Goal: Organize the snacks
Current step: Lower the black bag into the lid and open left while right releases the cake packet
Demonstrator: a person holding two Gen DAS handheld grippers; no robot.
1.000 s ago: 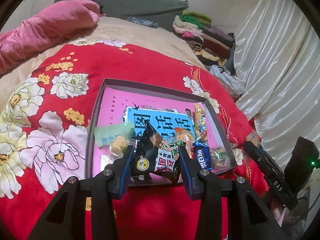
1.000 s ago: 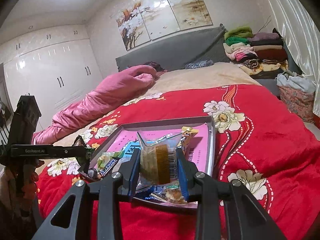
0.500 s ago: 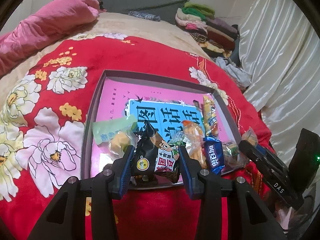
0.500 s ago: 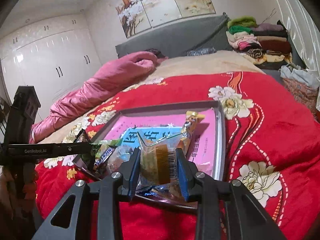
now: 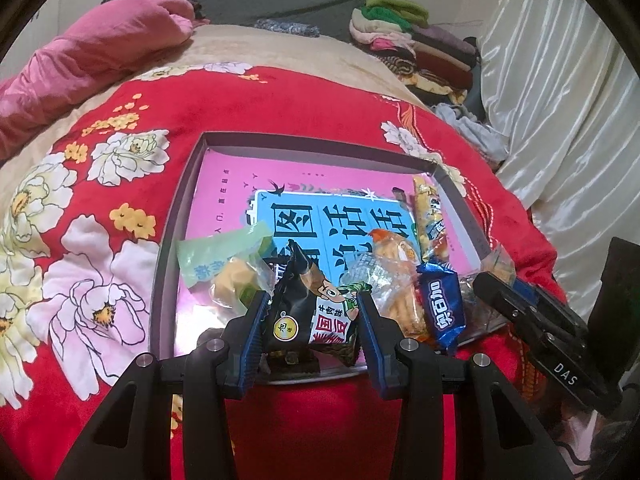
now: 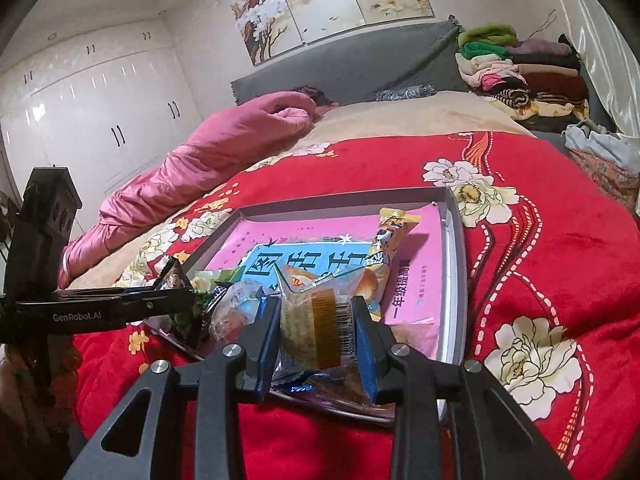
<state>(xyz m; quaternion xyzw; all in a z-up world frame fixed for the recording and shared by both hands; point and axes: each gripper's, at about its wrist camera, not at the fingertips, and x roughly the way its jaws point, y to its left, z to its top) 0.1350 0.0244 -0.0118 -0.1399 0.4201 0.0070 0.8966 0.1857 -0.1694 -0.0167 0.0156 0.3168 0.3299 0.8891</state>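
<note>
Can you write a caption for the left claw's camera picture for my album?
Left claw pinching a black crinkly snack packet over the grey shallow snack tray on a red flowered blanket.

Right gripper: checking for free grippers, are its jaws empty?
No, the right gripper is clamped on a clear-wrapped pastry above the tray.

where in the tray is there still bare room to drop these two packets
The far half of the shallow grey tray is bare: pink book cover between the far rim and the blue title panel. The near edge is crowded with the pale green packet, orange snack bag and blue bar wrapper.
</note>
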